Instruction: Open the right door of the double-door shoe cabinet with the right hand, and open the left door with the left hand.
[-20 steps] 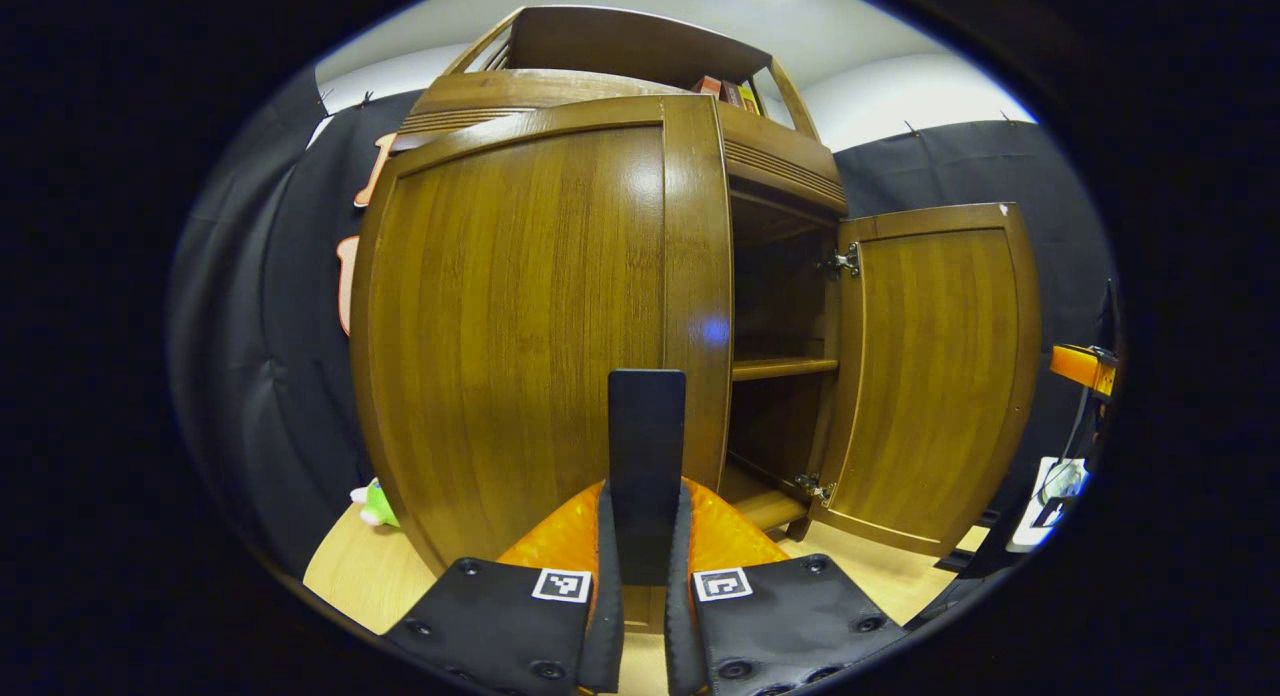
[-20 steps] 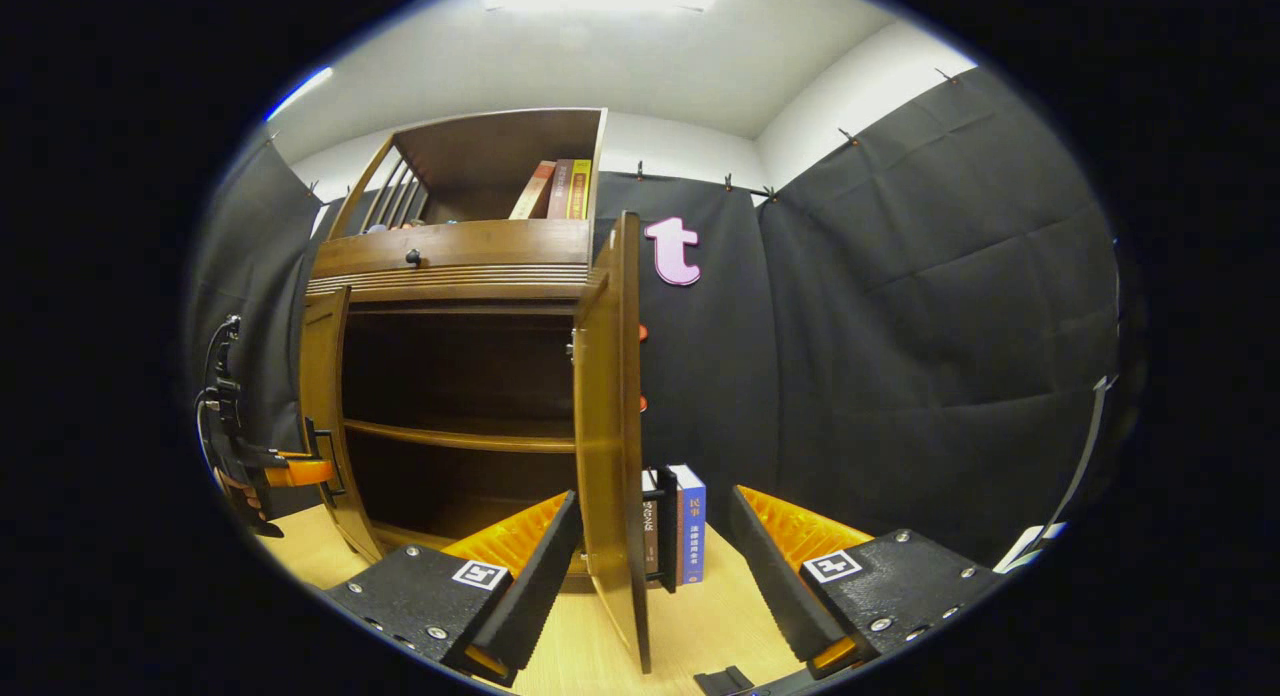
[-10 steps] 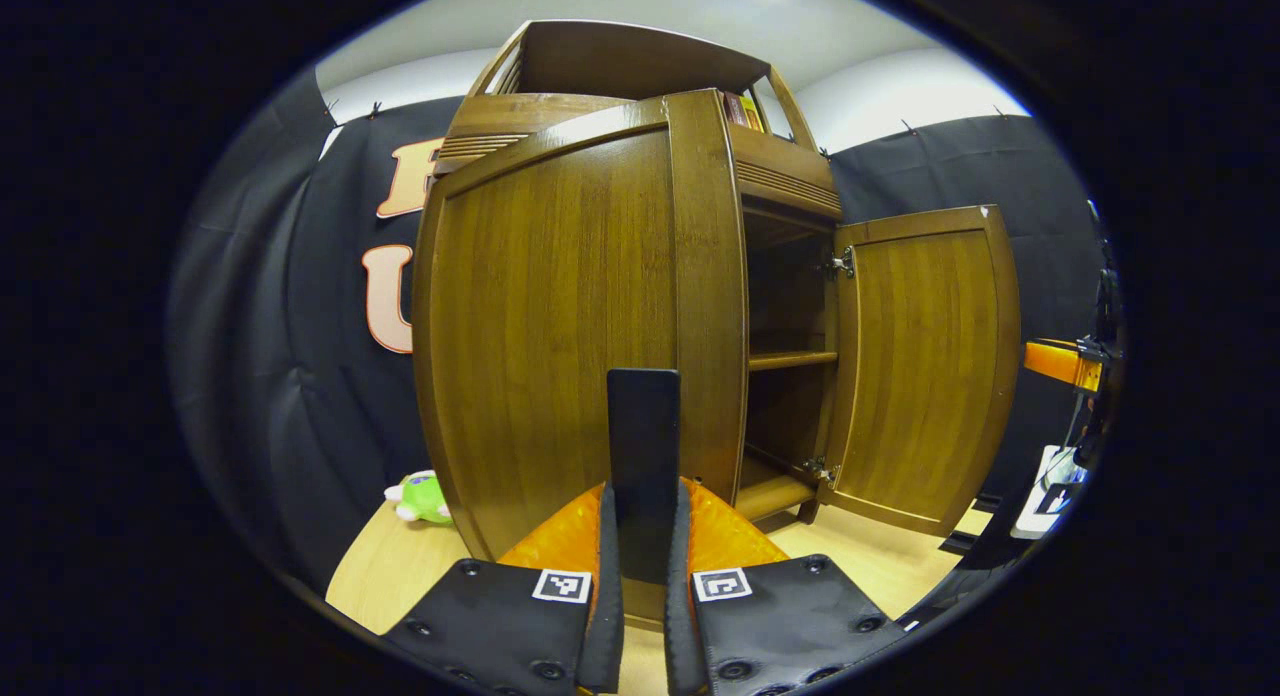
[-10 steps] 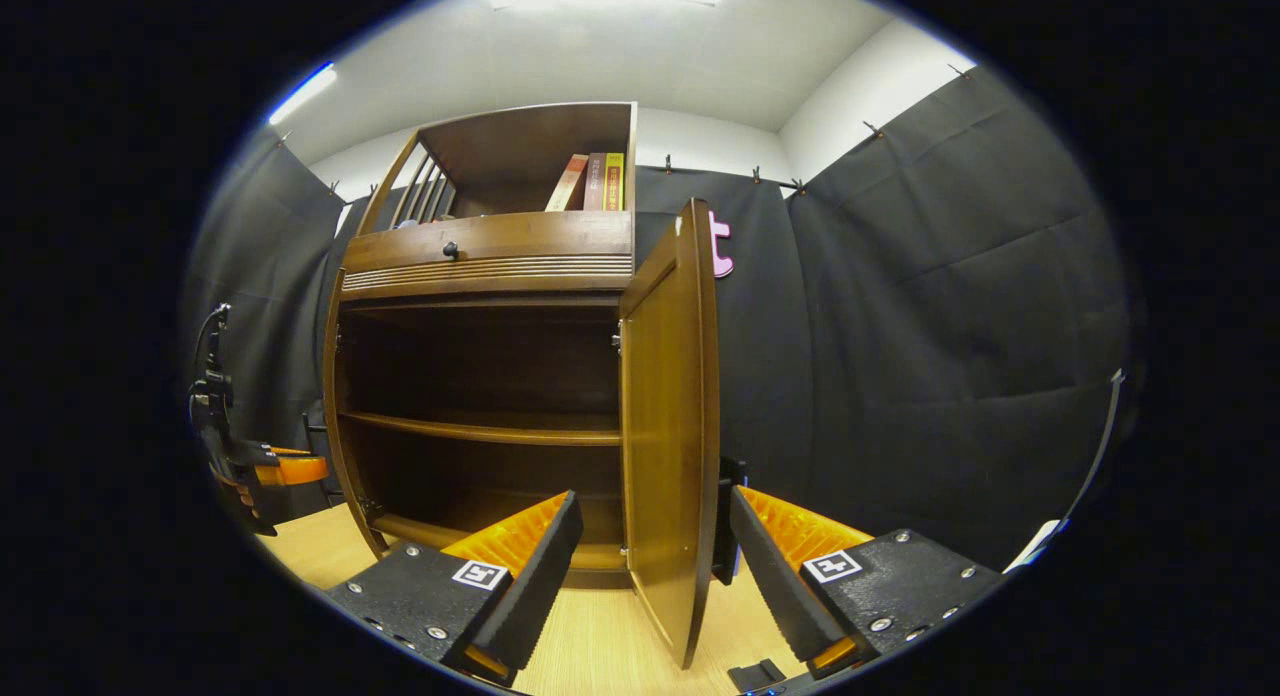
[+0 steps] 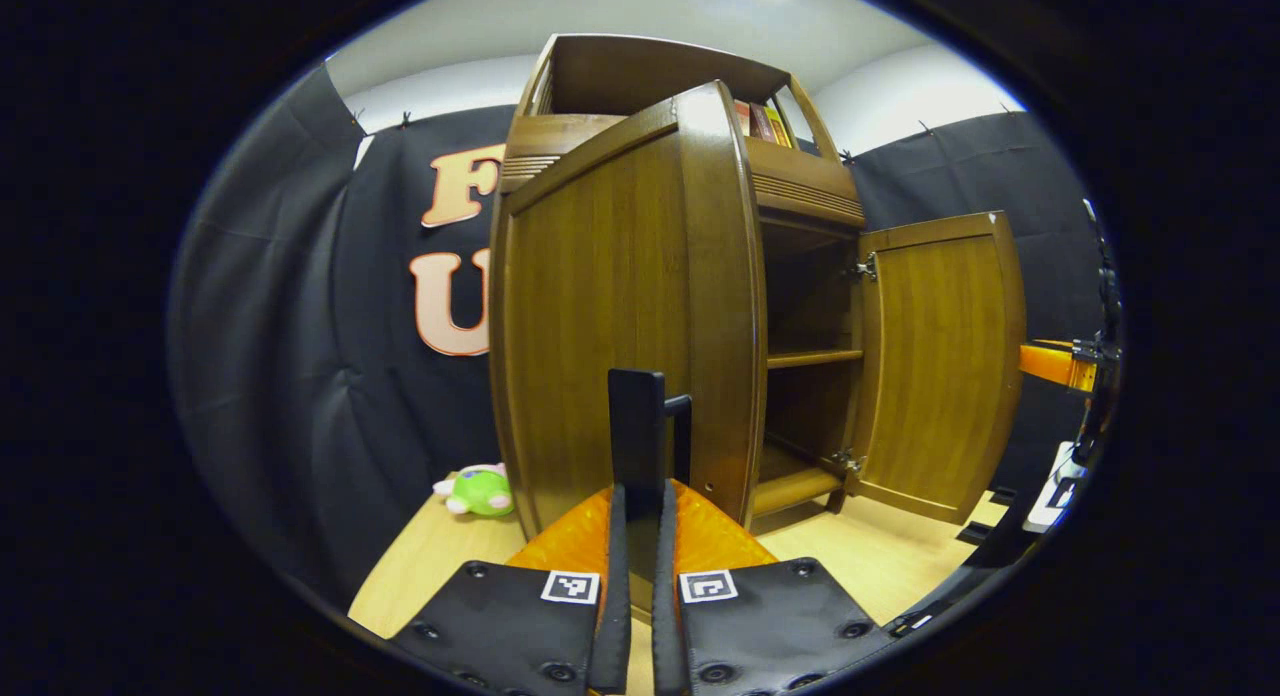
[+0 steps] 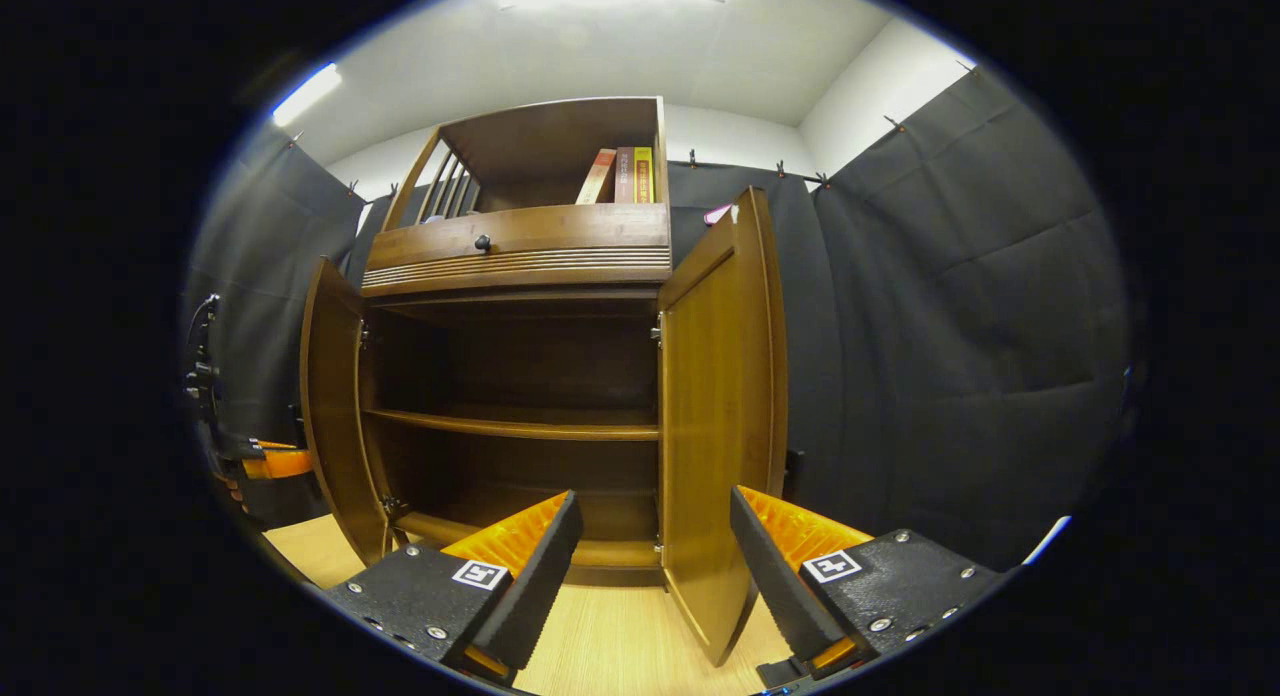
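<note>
The wooden shoe cabinet [image 6: 520, 251] has both doors standing open, with a bare shelf [image 6: 510, 426] inside. In the left gripper view the left door [image 5: 610, 306] is swung out toward me. My left gripper [image 5: 640, 491] is shut on its black upright handle [image 5: 637, 416]. The right door [image 5: 940, 366] hangs wide open farther right. In the right gripper view my right gripper [image 6: 655, 501] is open; the right door [image 6: 720, 416] stands ahead in line with the gap, and neither finger presses it. The left door [image 6: 330, 416] and the left gripper [image 6: 265, 463] show at far left.
A green plush toy [image 5: 480, 491] lies on the wooden floor [image 5: 880, 566] by the cabinet's left side. Books [image 6: 620, 176] stand in the top shelf, above a drawer with a dark knob [image 6: 482, 242]. Black cloth walls close in on both sides.
The left door has swung further open with my left gripper on its handle. The right door has opened wider and now hides the books that stood behind it; the right gripper stays open.
</note>
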`<state>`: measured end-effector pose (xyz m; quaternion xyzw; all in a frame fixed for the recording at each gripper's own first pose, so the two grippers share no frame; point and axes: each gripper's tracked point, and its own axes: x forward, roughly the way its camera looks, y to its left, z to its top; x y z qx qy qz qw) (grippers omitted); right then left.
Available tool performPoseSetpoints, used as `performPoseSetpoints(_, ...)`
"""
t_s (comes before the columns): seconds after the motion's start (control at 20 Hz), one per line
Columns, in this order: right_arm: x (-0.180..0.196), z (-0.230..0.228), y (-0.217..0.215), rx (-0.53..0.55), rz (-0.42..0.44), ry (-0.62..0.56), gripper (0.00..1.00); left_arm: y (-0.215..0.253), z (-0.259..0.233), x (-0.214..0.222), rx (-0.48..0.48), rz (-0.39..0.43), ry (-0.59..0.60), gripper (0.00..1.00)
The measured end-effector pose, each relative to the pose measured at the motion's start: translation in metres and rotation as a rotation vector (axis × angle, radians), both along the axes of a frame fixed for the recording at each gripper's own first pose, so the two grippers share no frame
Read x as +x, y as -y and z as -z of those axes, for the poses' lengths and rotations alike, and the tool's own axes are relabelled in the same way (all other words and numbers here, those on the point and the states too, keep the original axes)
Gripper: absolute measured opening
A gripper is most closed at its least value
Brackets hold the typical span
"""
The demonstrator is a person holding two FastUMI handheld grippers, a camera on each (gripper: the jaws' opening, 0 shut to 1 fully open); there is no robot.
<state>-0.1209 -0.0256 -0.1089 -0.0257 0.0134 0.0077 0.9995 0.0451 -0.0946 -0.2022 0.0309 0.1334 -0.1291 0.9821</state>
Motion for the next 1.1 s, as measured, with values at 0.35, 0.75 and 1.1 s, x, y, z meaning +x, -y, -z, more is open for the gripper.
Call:
performPoseSetpoints(0.35, 0.003, 0.004, -0.033, 0.012, -0.062, -0.005, 0.92, -0.045, -0.004, -0.01, -0.001, -0.063, 0.01, 0.08)
performPoseSetpoints(0.75, 0.009, 0.007, -0.048, 0.01, -0.088, -0.012, 0.92, -0.084, -0.004, -0.015, -0.03, -0.103, 0.008, 0.08)
performPoseSetpoints(1.1, 0.01, 0.014, -0.054, 0.022, -0.097, -0.03, 1.0, -0.117, -0.002, -0.014, -0.047, -0.131, 0.018, 0.07)
